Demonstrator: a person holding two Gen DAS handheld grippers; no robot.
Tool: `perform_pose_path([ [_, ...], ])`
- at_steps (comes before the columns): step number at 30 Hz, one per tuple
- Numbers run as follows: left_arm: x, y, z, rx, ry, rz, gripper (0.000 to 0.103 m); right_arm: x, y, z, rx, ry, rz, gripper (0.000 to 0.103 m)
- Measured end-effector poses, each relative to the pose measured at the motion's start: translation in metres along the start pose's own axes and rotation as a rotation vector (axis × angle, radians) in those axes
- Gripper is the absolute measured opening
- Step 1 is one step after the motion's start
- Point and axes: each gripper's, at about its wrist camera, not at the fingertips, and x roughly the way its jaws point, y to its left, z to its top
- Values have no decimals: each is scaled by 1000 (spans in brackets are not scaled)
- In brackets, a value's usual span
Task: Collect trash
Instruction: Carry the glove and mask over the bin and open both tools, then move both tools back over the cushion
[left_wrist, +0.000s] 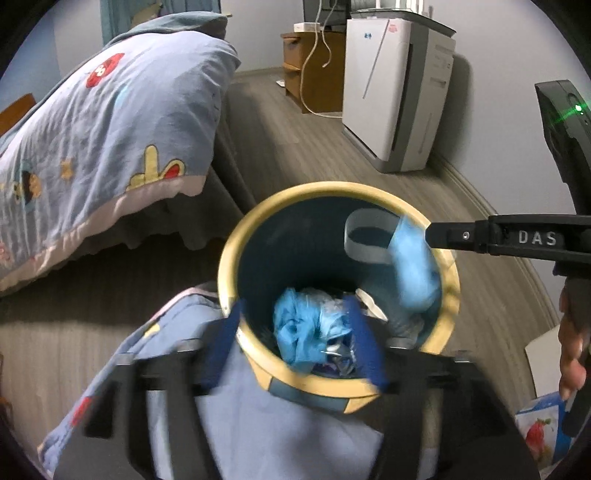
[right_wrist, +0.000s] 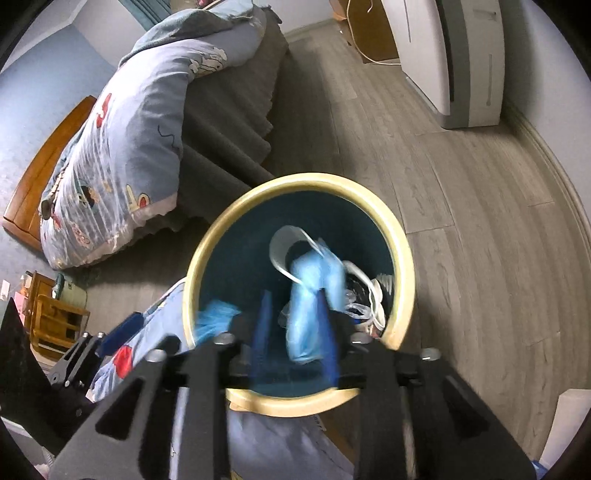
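A round bin with a cream rim (left_wrist: 229, 258) (right_wrist: 207, 236) and dark blue inside stands on the floor right under both grippers. My left gripper (left_wrist: 295, 343) is open over its near edge; a crumpled blue piece (left_wrist: 299, 332) (right_wrist: 214, 317) shows between its blue pads (left_wrist: 225, 339), blurred and untouched. My right gripper (right_wrist: 295, 332) (left_wrist: 428, 236) hangs over the bin's right side with its jaws apart. A light blue face mask (right_wrist: 310, 295) (left_wrist: 413, 266) with a white strap (right_wrist: 280, 251) lies blurred between its fingers, clear of the left pad. Other trash fills the bottom.
A bed with a blue cartoon quilt (left_wrist: 110, 140) and grey skirt (right_wrist: 229, 122) stands left of the bin. A white appliance (left_wrist: 391, 92) and a wooden nightstand (left_wrist: 317, 70) line the far wall. More quilt (left_wrist: 258, 424) lies under my grippers. A hand (left_wrist: 572, 354) holds the right gripper.
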Motion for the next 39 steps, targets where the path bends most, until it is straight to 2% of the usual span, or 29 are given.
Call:
perform_pose_path([
  [1,-2,1,-1,-2,-9,2,68,-1,0,1,-1,-7,2,33],
  [4,-4,5,-4,-19,-4,4,70,-3,2,2,2,-19,5,46],
  [9,-17,12,-14,-23,-14,37,79,-7,5,4,-1,-34,5,66],
  [13,-33,20,-20,-44,-31,53,89,-13,14,5,-28,-52,-2,77],
  [15,-45,24,-22,-62,-46,61,91,-16,20,4,-51,-65,-17,91],
  [18,-64,26,-29,-68,-57,77,93,-22,28,2,-91,-83,-45,97],
  [24,-108,31,-50,-55,-83,116,96,-32,46,-5,-141,-100,-86,97],
  [31,-175,53,-87,-57,-121,200,96,-49,95,-31,-241,-84,-42,97],
  [39,-242,112,-151,-209,-120,259,96,-65,156,-78,-327,-60,23,97],
])
